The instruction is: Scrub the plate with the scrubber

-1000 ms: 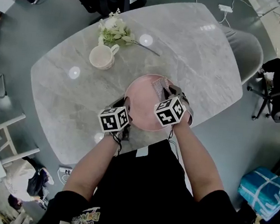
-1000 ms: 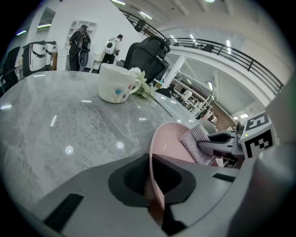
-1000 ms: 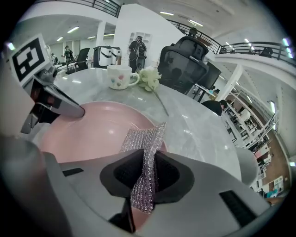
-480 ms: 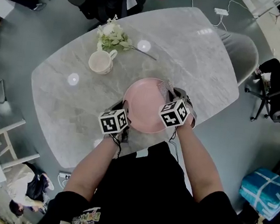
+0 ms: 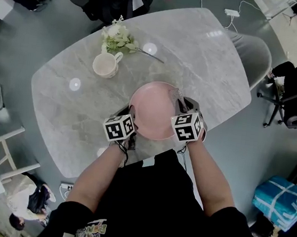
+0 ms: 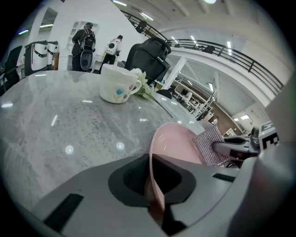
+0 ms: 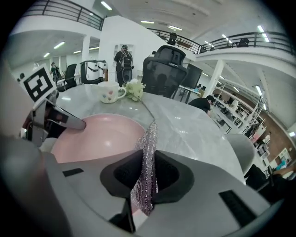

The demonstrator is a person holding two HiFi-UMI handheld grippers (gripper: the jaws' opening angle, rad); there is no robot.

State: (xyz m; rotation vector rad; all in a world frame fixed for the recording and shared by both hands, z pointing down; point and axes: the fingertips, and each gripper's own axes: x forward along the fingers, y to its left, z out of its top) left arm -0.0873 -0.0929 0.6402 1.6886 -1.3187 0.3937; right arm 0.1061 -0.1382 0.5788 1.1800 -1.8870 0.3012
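Nearest the viewer, two forearms reach over a grey marble table point(image 5: 209, 58). The left gripper point(image 5: 130, 117) has its jaws almost fully closed, pinching the near left rim of the pink plate point(image 5: 152, 110), which sits at the table's near edge. The right gripper point(image 5: 186, 110) is clamped on a silvery mesh scrubber point(image 7: 147, 152) at the plate's right side.

Over the last second the right gripper has drawn back along the plate's right side, from the far rim toward the person, while the plate has stayed put. That reads as a scrubbing stroke, so the task looks well under way.

From the head view, the marker cube hides most of the scrubber. The right gripper view shows it edge-on between the pads. The left gripper view shows its broad face against the plate's inside.

Farther off stand a white mug point(image 5: 105, 64) and flowers point(image 5: 118, 37).
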